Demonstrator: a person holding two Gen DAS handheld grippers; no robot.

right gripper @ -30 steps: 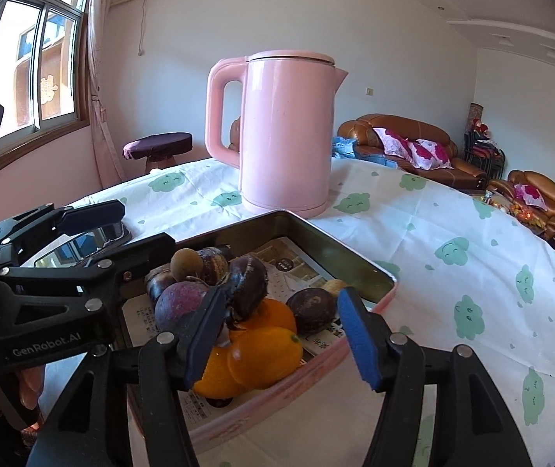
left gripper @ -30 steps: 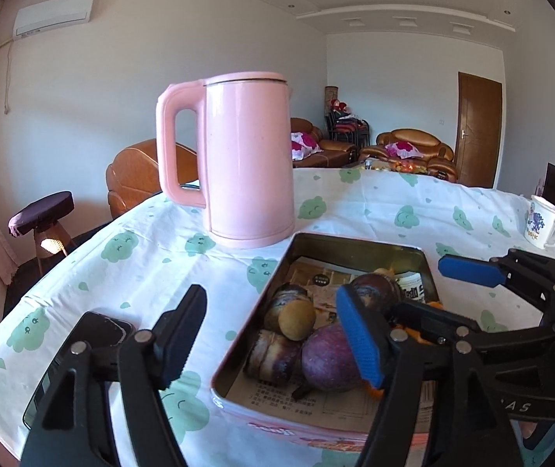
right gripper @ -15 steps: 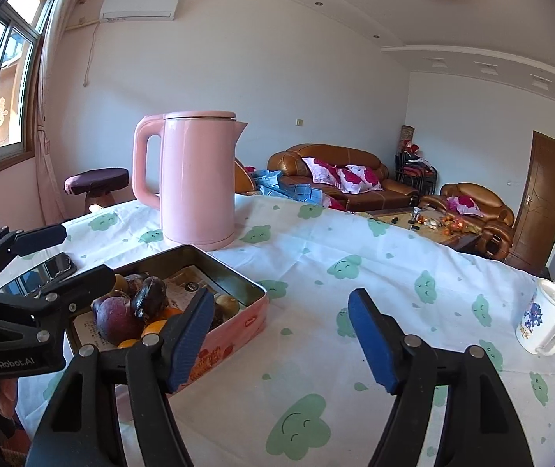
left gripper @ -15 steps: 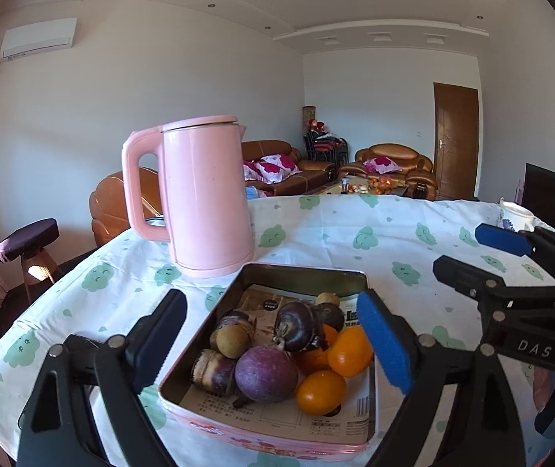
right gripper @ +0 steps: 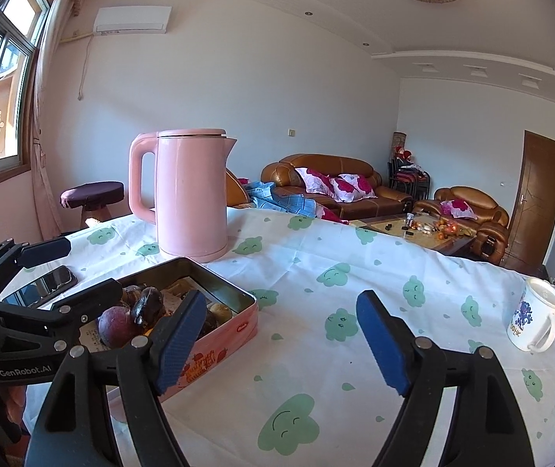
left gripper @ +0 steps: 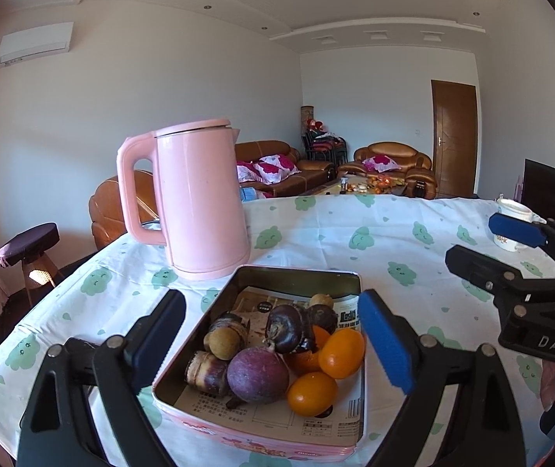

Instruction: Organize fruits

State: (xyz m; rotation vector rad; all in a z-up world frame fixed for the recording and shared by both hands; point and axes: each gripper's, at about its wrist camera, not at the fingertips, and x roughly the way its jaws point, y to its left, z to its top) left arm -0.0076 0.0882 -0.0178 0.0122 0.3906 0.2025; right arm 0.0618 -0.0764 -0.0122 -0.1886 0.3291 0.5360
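- The fruits (left gripper: 277, 350) lie heaped in the pink tin (left gripper: 215, 315), which we take as our landmark; it sits on the cloud-print tablecloth (right gripper: 355, 272), just in front of the pink kettle (left gripper: 195, 202).
- Our left gripper (left gripper: 273, 334) hovers above the near end of the tin, jaws released and spread wide, holding nothing; its blue pads straddle the pile.
- Our right gripper (right gripper: 281, 338) hangs to the right of the tin over bare cloth, jaws likewise released and empty.
- In the heap we see a purple round fruit (left gripper: 258, 375) nearest us, orange fruits (left gripper: 326, 369) beside it on the right, and darker brown pieces behind; a small tan one (left gripper: 222, 344) sits to the left.
- Risk, as we judge it: the fruits touch and lean on one another, so closing on one may nudge its neighbours and roll them around the tin.
- The round skins look smooth; a pinch off-centre could squirt a fruit out over the low rim.
- A jaw tip catching the tin's wall could drag the tin toward the kettle.
- A phone (right gripper: 43, 286) lies left of the tin and a mug (right gripper: 534, 319) well to its right; a wide swing could clip either.
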